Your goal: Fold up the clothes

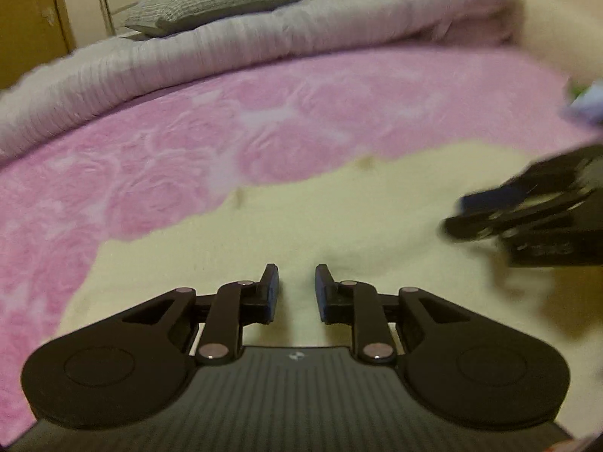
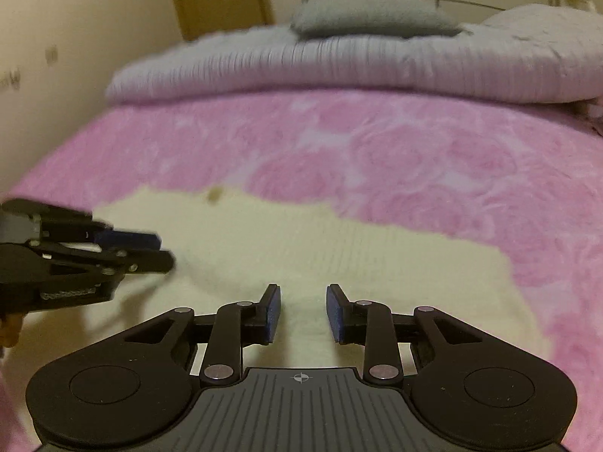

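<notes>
A cream sweater lies spread flat on the near part of a pink blanket. The left gripper and right gripper hover over it, jaws parted with nothing between them. At the far end a grey pillow rests on a folded pale quilt.

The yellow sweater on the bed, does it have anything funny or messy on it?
Yes. The cream-yellow sweater has a small brownish spot near its far edge, like a stain or a button; it's too blurry to tell. That edge lies wavy on the pink blanket, not straight. Both grippers, left and right, are open above it.
</notes>
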{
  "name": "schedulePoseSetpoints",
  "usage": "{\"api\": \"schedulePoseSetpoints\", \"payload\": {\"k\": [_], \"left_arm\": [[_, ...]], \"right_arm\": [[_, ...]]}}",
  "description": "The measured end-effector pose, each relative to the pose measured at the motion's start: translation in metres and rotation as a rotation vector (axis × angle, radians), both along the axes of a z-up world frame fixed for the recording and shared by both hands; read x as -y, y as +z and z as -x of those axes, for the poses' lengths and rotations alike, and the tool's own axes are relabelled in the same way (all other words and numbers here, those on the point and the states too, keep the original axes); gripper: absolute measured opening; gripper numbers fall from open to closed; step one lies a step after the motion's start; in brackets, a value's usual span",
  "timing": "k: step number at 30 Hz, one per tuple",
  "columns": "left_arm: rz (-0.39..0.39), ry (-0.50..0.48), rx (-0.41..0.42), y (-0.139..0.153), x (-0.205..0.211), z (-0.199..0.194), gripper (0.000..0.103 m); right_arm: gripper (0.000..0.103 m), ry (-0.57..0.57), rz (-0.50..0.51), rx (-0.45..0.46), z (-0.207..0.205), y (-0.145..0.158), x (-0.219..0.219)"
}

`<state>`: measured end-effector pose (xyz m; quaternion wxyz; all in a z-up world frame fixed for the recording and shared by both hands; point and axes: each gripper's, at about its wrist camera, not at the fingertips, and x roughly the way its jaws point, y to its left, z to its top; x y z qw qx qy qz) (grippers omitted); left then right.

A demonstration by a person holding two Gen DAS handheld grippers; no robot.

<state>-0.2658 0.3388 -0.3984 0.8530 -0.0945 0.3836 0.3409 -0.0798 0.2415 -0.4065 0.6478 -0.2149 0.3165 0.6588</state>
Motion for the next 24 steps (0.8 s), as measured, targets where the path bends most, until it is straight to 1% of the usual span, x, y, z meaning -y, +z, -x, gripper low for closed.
{"api": "schedulePoseSetpoints", "payload": {"k": [2,3,5,6,7,8,9,10,12,13,15,17,19,20,22,24], "left_arm": [[-0.024,0.024,-0.027,-0.010,-0.005,-0.002,0.023],[-0.015,0.042,-0.016,-0.010,-0.011,0.004,0.023],[-0.026,0.093,-0.015,-0.008,-0.026,0.021,0.023],[-0.047,0.129,-0.030,-0.009,-0.036,0.031,0.023],[-0.061,0.157,-0.037,-0.009,-0.042,0.040,0.021],[-0.056,0.165,-0.026,-0.006,-0.038,0.049,0.013],[-0.052,0.172,-0.016,-0.004,-0.034,0.057,0.008],[-0.047,0.180,-0.005,-0.001,-0.029,0.066,0.003],[-0.038,0.195,0.016,0.005,-0.021,0.083,0.003],[-0.033,0.203,0.026,0.007,-0.017,0.092,0.004],[-0.024,0.218,0.047,0.013,-0.009,0.109,0.007],[-0.015,0.233,0.068,0.018,0.000,0.127,0.012],[-0.005,0.249,0.089,0.024,0.008,0.144,0.015],[-0.004,0.255,0.095,0.024,0.013,0.152,0.016],[-0.020,0.266,0.084,0.017,0.029,0.165,0.017],[-0.047,0.292,0.078,0.016,0.037,0.176,0.017]], "right_arm": [[0.030,0.003,0.020,0.079,-0.003,-0.012,-0.004],[0.030,-0.009,0.018,0.087,-0.008,-0.014,-0.004],[0.029,-0.095,0.021,0.111,-0.028,-0.015,0.001],[0.023,-0.116,0.011,0.117,-0.038,-0.015,0.006],[0.013,-0.128,0.001,0.088,-0.050,-0.015,0.012],[0.010,-0.152,-0.006,0.066,-0.059,-0.013,0.017],[0.010,-0.178,-0.013,0.043,-0.067,-0.012,0.022],[0.010,-0.221,-0.009,0.066,-0.071,-0.010,0.026],[0.010,-0.310,-0.001,0.096,-0.076,-0.005,0.036],[0.010,-0.323,-0.007,0.057,-0.078,0.000,0.041],[0.012,-0.345,-0.043,-0.003,-0.072,0.013,0.062],[0.012,-0.327,-0.092,-0.022,-0.055,0.027,0.091],[0.012,-0.320,-0.132,-0.035,-0.032,0.034,0.122],[0.012,-0.322,-0.139,-0.042,-0.022,0.035,0.136],[0.012,-0.354,-0.132,-0.027,-0.014,0.025,0.157],[0.012,-0.386,-0.125,-0.011,-0.006,0.014,0.177]]}}
